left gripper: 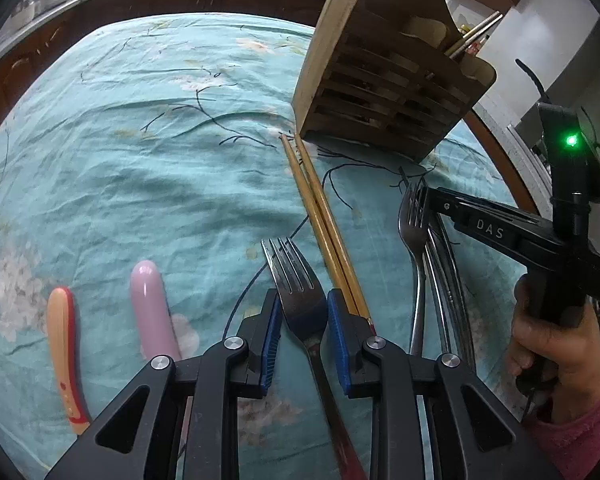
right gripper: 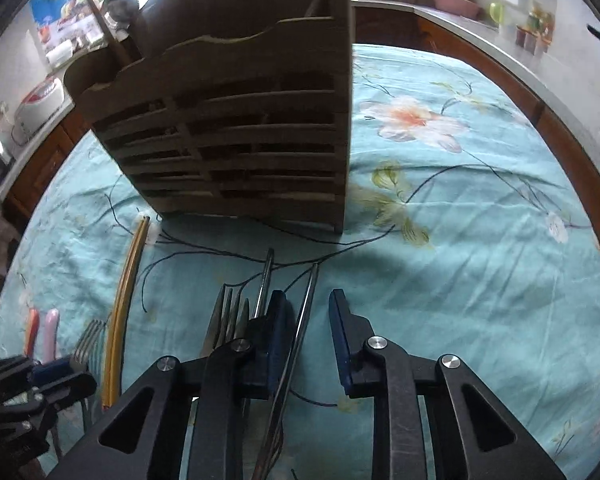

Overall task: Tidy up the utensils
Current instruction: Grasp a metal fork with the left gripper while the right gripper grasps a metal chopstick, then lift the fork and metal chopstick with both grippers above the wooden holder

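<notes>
My left gripper (left gripper: pixel 302 302) is shut on the head of a steel fork (left gripper: pixel 296 276) with a dark red handle that lies on the cloth. The blue pads touch both its edges. Beside it to the right lies a pair of yellow wooden chopsticks (left gripper: pixel 320 220), also in the right wrist view (right gripper: pixel 126 288). My right gripper (right gripper: pixel 307 298) stands open over a thin metal chopstick (right gripper: pixel 306 320) that leans on the left pad, with a gap to the right pad. A second metal chopstick (right gripper: pixel 263 284) and another fork (right gripper: pixel 228 316) lie left of that finger. The right gripper (left gripper: pixel 422 198) shows in the left wrist view too.
A slatted wooden utensil holder (left gripper: pixel 380 88) (right gripper: pixel 228 128) stands beyond the chopsticks, with sticks in one compartment. A pink handle (left gripper: pixel 148 304) and an orange-red handle (left gripper: pixel 62 340) lie at the left. The teal flowered tablecloth (right gripper: pixel 460 260) covers the round table. A hand (left gripper: pixel 556 352) holds the right gripper.
</notes>
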`<state>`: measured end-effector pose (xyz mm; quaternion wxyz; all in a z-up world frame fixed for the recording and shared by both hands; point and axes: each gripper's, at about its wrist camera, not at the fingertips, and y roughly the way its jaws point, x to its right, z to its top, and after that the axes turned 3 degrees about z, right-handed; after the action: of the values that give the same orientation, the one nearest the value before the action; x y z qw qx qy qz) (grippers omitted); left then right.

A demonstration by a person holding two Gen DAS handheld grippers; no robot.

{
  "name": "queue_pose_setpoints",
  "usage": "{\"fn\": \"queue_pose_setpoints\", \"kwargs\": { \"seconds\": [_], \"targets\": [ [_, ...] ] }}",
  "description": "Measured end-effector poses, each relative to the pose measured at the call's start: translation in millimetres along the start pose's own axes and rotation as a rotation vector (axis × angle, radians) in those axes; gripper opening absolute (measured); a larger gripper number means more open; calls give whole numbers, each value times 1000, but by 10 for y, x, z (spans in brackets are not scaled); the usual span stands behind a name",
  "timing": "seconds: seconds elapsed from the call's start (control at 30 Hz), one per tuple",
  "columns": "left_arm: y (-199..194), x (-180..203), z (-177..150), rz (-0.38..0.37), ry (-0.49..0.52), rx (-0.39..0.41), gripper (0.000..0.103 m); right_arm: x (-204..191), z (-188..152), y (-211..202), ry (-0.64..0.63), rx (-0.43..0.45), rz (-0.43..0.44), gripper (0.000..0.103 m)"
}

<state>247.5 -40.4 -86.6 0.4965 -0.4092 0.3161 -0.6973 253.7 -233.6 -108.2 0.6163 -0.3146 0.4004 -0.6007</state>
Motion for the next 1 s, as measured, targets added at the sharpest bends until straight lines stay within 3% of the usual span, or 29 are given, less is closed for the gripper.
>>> {"fn": "queue_pose_setpoints", "kwargs": {
  "seconds": [0.03,0.1,0.17,0.57,1.0],
  "targets": [
    [-10,13,3,4,2,2,23,-5,-5,-1,-4,2,-1,23],
    [-11,23,6,8,8,5,22,21,-11,-6,11,8,5,9],
    [-21,1,2,-2,0,8,21,118,-43,-39,67,17,54,6],
    [-476,-133,-68,-21,-55,110,20,304,-189,-630,139,142,152,4],
    [-1123,-132,-253,-31,-44,219,19,162,-205,-1163,122,235,171,4]
  ]
}}
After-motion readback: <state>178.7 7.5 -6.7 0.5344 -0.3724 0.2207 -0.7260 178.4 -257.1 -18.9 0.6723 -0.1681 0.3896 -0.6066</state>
